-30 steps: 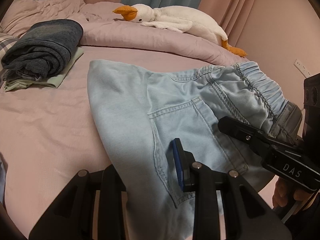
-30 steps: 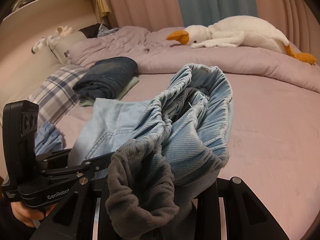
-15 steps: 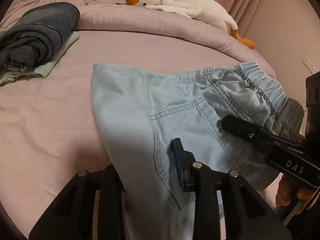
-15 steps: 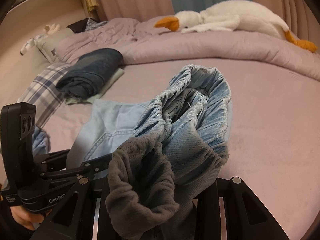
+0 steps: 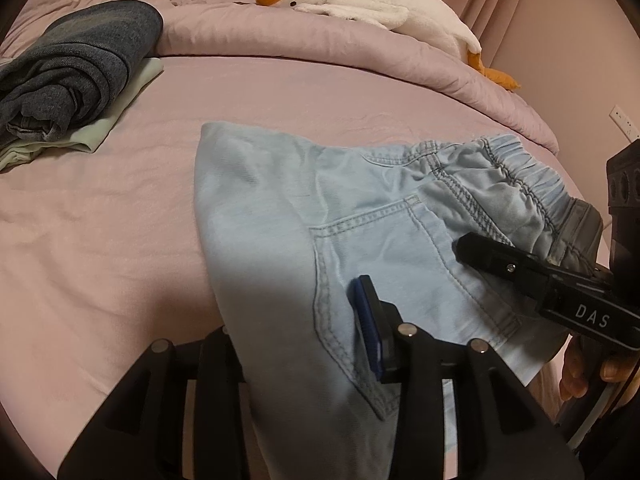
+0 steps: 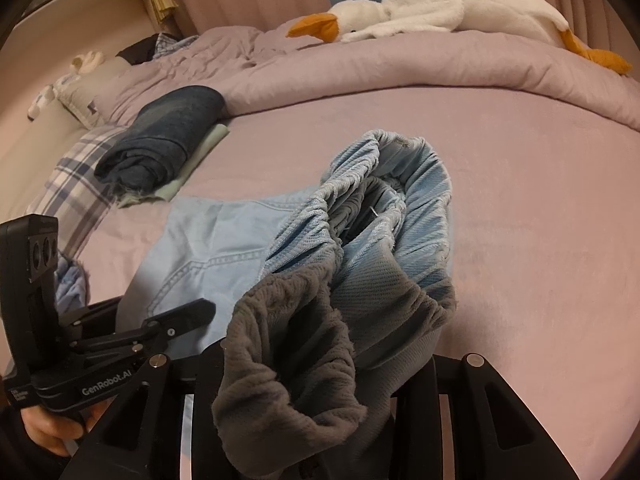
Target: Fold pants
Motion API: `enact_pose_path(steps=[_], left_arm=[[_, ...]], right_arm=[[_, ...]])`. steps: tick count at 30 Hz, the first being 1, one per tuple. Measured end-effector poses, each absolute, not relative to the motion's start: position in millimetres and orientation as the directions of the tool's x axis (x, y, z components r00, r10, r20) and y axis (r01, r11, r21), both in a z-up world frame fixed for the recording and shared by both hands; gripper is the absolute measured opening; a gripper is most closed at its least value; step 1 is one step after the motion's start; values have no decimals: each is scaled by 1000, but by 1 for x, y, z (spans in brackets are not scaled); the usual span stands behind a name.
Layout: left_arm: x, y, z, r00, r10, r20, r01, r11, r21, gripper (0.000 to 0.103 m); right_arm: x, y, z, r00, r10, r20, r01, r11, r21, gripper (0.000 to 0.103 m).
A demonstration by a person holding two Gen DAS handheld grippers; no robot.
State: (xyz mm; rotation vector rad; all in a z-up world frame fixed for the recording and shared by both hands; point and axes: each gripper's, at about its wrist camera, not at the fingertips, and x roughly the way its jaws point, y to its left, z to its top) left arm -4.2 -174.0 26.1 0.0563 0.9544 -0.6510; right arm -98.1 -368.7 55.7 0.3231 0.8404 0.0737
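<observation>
Light blue denim pants (image 5: pixel 360 208) lie folded on the pink bed, back pocket up, elastic waistband at the right. My left gripper (image 5: pixel 320 344) is shut on the pants' near edge by the pocket; its blue pad (image 5: pixel 366 320) shows, the other finger is under the cloth. My right gripper (image 6: pixel 316 392) is shut on the bunched waistband (image 6: pixel 360 248) with its grey lining and holds it up off the bed. In the left wrist view the right gripper (image 5: pixel 520 268) is at the waistband corner. In the right wrist view the left gripper (image 6: pixel 160 328) is at the lower left.
A folded dark blue garment (image 5: pixel 76 64) on a pale green cloth lies at the far left of the bed (image 5: pixel 280 92). A white plush goose (image 5: pixel 360 4) rests on the rolled duvet at the back. A plaid pillow (image 6: pixel 68 176) lies left. A wall socket (image 5: pixel 622 120) is at the right.
Both grippers keep their hold and have moved forward over the bed with the pants. The far objects have shifted up and left in the views.
</observation>
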Motion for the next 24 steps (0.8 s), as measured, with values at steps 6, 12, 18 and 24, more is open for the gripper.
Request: enact_pose_path(steps=[6, 12, 18, 24], left_arm=[[-2, -166, 22, 432, -453, -780, 525, 829, -190, 65], [-5, -158, 21, 451, -432, -781, 509, 843, -173, 73], [-9, -148, 23, 458, -423, -782, 494, 852, -171, 75], [-17, -137, 26, 464, -413, -784, 479, 861, -170, 75]], right_arm=[[-100, -378, 47, 652, 184, -735, 97, 942, 322, 50], [-109, -393, 42, 645, 204, -736, 148, 912, 383, 61], [-120, -402, 43, 650, 207, -731, 179, 894, 412, 65], [-135, -410, 50, 666, 166, -728, 213, 893, 398, 65]])
